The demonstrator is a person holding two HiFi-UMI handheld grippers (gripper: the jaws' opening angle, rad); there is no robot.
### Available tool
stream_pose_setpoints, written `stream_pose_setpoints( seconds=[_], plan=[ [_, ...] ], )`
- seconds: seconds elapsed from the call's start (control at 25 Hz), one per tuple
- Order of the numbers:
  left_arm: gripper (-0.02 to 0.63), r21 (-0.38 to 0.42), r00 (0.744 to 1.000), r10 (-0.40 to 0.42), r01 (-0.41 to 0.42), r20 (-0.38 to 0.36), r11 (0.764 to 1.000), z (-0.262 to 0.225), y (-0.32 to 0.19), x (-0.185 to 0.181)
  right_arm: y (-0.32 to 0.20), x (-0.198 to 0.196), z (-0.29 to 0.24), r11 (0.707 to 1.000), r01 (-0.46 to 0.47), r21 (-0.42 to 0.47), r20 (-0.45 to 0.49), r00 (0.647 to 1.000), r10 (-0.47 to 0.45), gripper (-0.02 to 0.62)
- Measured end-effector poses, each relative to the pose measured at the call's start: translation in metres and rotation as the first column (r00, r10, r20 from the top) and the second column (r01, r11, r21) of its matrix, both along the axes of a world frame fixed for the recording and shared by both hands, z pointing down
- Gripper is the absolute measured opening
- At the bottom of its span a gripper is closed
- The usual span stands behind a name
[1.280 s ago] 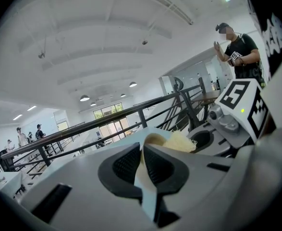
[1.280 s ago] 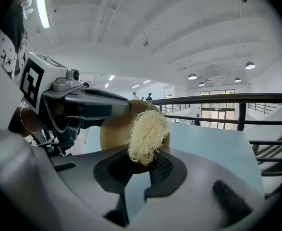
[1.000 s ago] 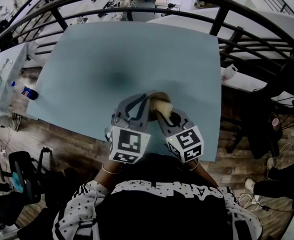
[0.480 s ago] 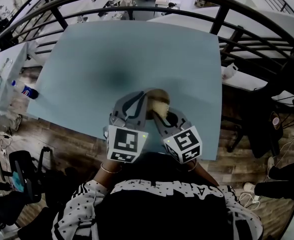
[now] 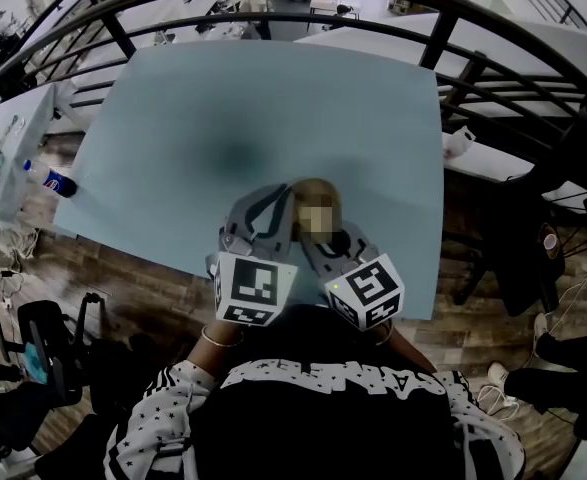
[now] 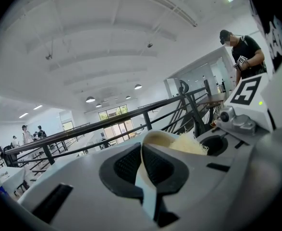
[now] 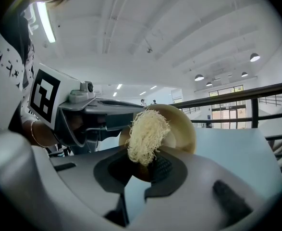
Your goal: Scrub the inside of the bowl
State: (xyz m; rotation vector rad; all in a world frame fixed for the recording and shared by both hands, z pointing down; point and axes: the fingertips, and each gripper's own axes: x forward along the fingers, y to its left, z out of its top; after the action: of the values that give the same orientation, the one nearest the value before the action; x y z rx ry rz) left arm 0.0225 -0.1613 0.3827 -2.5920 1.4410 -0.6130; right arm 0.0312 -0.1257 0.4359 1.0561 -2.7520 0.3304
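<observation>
Pale blue table (image 5: pixel 273 108), black railing (image 5: pixel 443 43) behind it, wood floor (image 5: pixel 123 278) at the near edge.

Left gripper (image 6: pixel 141 150): jaws nearly together, clamped on the thin rim of the bowl (image 6: pixel 155 137). Wall runs straight between the pads. Firm grip, by the look of it.

Right gripper (image 7: pixel 145 165): jaws clenched on a pale stringy scrubber (image 7: pixel 145 134). Tuft sticks out past the tips into the bowl's mouth. Looks pressed on the inner wall, though the contact spot itself is not sharp.

Bowl: tan, tipped on its side, mouth toward the right gripper. It is held up by the left gripper, over the near part of the table, just in front of the person. Cannot tell if its lower edge touches the table. Head view has a mosaic patch over part of the bowl, so little to read there.

Progress, my read: scrub is under way, not at start or finish.
- Done: bowl is gripped and tilted, scrubber is gripped and inside the bowl.
- Not visible: foam, water or dirt, so how much of the inside is covered cannot be told.
- Left: work round the rest of the inner wall and bottom, pull the scrubber out, set the bowl down on the table.

Nothing else on the table.
</observation>
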Motion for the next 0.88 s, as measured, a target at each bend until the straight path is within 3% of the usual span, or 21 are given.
stream_pose_setpoints(
  seconds=[0.2, 0.48, 0.88],
  plan=[
    [0.022, -0.008, 1.000, 0.000, 0.000, -0.021, 1.000, 0.001, 0.003, -0.002, -0.001, 0.013, -0.007, 0.998, -0.047, 0.035, 0.007, 0.999, 0.047, 0.057],
    [0.023, -0.016, 1.000, 0.022, -0.022, 0.005, 1.000, 0.002, 0.006, 0.003, -0.017, 0.024, -0.015, 0.989, -0.097, 0.113, -0.083, 0.991, 0.107, 0.057],
    [0.023, -0.026, 1.000, 0.023, -0.022, 0.011, 0.999, 0.004, 0.008, 0.002, -0.006, 0.004, -0.007, 0.996, -0.015, 0.083, -0.111, 0.994, 0.024, 0.057]
  ],
)
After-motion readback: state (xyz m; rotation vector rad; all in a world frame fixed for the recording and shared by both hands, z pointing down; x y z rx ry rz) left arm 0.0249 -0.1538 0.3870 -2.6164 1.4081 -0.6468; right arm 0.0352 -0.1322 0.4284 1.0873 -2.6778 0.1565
